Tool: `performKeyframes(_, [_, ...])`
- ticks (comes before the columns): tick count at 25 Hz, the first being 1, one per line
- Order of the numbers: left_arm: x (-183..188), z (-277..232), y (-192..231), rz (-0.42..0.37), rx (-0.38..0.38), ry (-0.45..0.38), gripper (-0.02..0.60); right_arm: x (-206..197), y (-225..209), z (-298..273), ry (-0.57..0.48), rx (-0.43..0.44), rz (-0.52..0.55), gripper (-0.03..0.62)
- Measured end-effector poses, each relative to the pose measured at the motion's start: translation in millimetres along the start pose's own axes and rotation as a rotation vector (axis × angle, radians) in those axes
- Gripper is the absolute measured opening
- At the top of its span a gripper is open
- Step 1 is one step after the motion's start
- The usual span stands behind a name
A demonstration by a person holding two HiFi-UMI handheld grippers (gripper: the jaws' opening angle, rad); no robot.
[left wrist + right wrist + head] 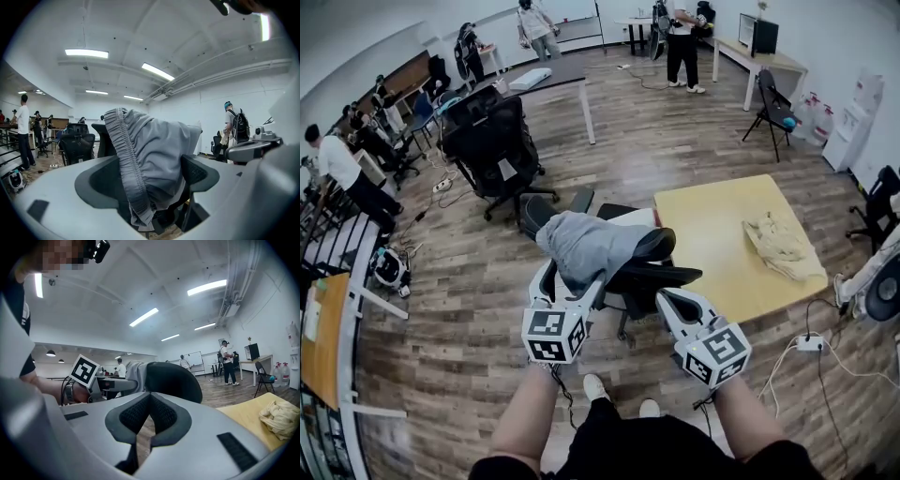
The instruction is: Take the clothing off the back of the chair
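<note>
Grey shorts [586, 246] drape over the chair back [654, 246]; the left gripper [572, 289] straddles their hanging folds, jaws released, and should clench well onto the waistband [124, 154] before lifting clear; the right gripper [664, 298], jaws clenched empty, sits beside that chair back.

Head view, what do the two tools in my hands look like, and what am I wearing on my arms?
Both the left tool and right tool are light grey with dark textured pads; each carries a white cube of black square markers. Forearms are bare, no sleeves; a watch sits on the left wrist.
</note>
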State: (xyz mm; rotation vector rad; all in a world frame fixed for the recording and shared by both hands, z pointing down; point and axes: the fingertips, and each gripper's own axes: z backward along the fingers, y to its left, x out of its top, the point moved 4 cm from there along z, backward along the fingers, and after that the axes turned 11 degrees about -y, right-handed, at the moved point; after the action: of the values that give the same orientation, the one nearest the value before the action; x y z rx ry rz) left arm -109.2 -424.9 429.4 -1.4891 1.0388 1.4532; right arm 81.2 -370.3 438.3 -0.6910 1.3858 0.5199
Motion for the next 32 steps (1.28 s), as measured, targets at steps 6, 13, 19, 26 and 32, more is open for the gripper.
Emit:
performKeyframes(6, [-2, -8, 7, 0.0, -0.016, 0.002, 0.414, -1, -5, -12, -0.007, -0.019, -0.013, 0.012])
performKeyframes(13, [0, 1, 12, 0.0, 0.0, 0.005, 0.256, -1, -4, -16, -0.014, -0.011, -0.018, 0.012])
performKeyframes(19, [4, 13, 1, -0.018, 0.02, 0.005, 0.141, 1, 1, -6, -0.019, 0.0, -0.018, 0.012])
performKeyframes(26, [11, 31, -10, -0.004, 0.052, -0.017, 0.13, 4, 6, 15, -0.024, 0.016, -0.008, 0.012])
performKeyframes(32, [22, 50, -26, 0.013, 0.074, -0.047, 0.124, 9, 12, 37, -0.03, 0.035, -0.001, 0.012])
